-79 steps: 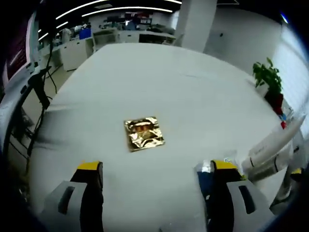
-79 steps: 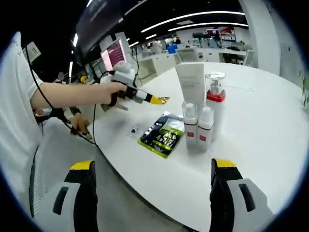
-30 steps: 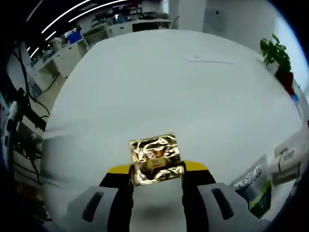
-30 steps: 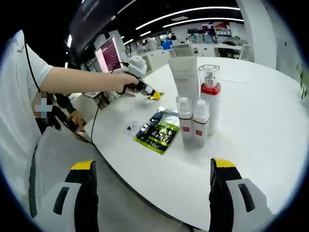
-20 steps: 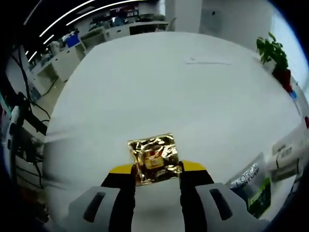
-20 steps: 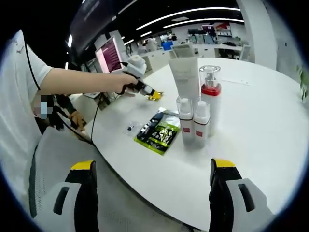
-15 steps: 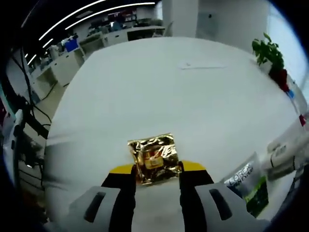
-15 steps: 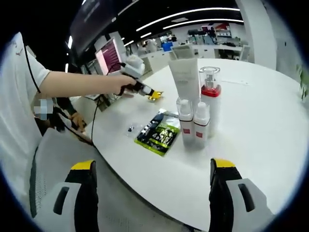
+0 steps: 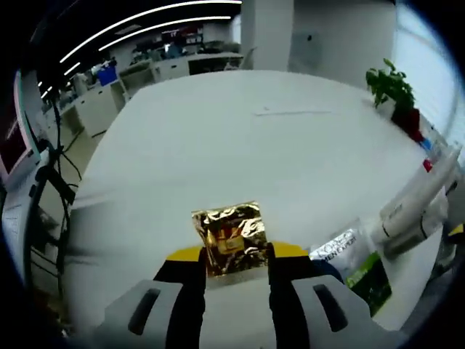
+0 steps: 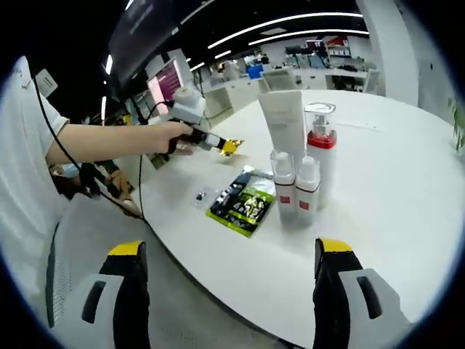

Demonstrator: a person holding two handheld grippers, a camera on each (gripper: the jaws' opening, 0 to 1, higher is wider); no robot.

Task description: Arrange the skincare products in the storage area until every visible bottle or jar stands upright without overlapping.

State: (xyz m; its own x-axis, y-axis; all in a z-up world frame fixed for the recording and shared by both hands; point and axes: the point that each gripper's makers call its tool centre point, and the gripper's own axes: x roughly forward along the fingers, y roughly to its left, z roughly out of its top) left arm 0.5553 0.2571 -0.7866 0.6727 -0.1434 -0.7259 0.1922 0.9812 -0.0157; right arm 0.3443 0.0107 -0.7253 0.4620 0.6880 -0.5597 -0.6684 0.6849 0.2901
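The left hand-held gripper (image 9: 232, 254) pinches the gold foil sachet (image 9: 230, 238) between nearly closed jaws, above the table (image 9: 240, 138).

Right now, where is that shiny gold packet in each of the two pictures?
Left gripper view: the gold packet sits low in the middle, pinched between the jaws.
Right gripper view: it is up and left of centre, at the left gripper's tip.
Shared landmark: the green sachet lying flat.

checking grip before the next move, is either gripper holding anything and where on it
The left gripper is shut on the gold foil sachet, pinching its near edge. The right gripper is open and empty.
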